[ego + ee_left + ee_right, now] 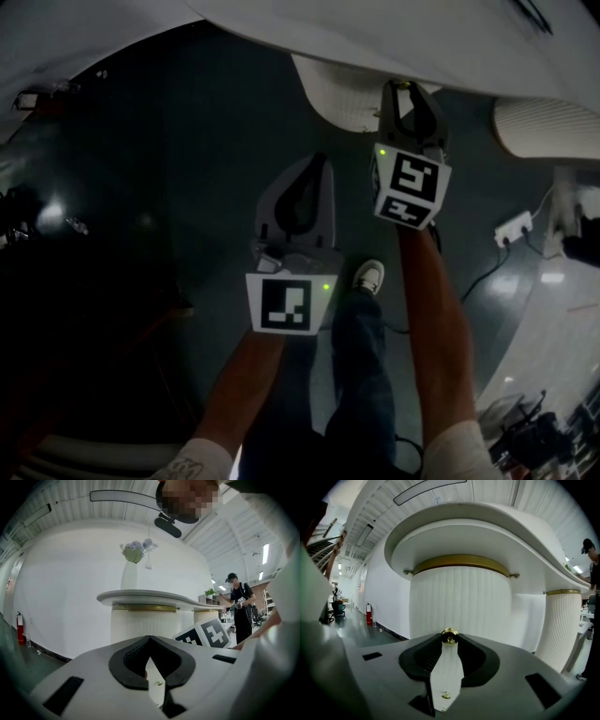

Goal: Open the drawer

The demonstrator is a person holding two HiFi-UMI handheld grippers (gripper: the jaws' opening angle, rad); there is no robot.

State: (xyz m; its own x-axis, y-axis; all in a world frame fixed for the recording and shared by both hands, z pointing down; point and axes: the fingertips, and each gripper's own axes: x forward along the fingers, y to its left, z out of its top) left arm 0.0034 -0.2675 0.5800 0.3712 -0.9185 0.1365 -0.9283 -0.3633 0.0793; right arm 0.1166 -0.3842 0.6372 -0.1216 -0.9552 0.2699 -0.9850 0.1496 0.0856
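Left tongs (149, 641): held back beside my right; jaws closed tip to tip; nothing in them; grey shell, black ribbed pads
Right tongs (405, 92): further forward, close up to the pedestal; jaws parted; pinching nothing
Drawer knob (450, 635): small, round, polished brass; sits in the gap at my right jaw tips; the pads do not look pressed on it
Drawer location: behind that knob, on the pedestal's face; I cannot pick out its seams among the flutes
Pedestal (459, 602): rounded, matt white, vertical fluting
Band (461, 560): brass, ringing the pedestal's top
Counter (487, 524): smooth white, curved, overhanging
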